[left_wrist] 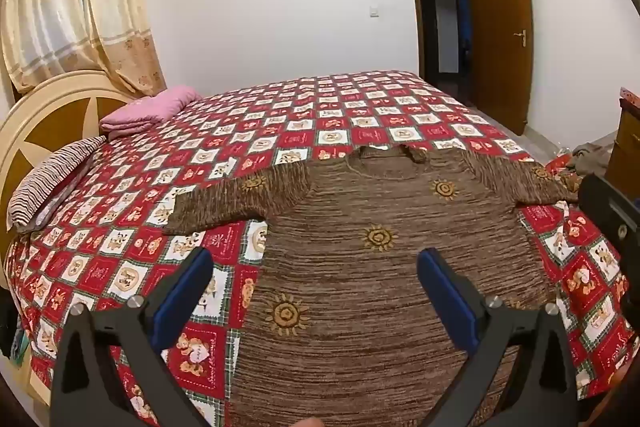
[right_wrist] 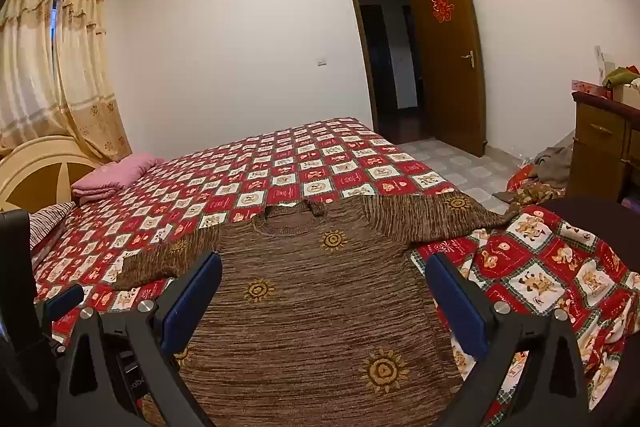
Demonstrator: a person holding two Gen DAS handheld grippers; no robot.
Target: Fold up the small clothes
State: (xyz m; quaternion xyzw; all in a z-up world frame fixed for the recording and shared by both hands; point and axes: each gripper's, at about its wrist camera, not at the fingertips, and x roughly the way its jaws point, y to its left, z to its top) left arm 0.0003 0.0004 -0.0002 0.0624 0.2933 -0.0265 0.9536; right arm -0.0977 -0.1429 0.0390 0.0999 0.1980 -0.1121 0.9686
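A small brown knit sweater (left_wrist: 380,267) with yellow sun motifs lies flat on the bed, neck away from me, both sleeves spread out sideways. It also shows in the right wrist view (right_wrist: 320,307). My left gripper (left_wrist: 316,271) is open and empty, held above the sweater's lower left part. My right gripper (right_wrist: 324,279) is open and empty, above the sweater's lower right part. The right gripper's body shows at the right edge of the left wrist view (left_wrist: 608,211). The left gripper's body shows at the left edge of the right wrist view (right_wrist: 24,307).
The bed has a red and white bear-patterned quilt (left_wrist: 320,115). A pink folded blanket (left_wrist: 148,111) and a striped pillow (left_wrist: 52,179) lie by the headboard (left_wrist: 36,123). A wooden cabinet (right_wrist: 600,147) and loose clothes (right_wrist: 548,163) are at the right. An open door (right_wrist: 448,55) is behind.
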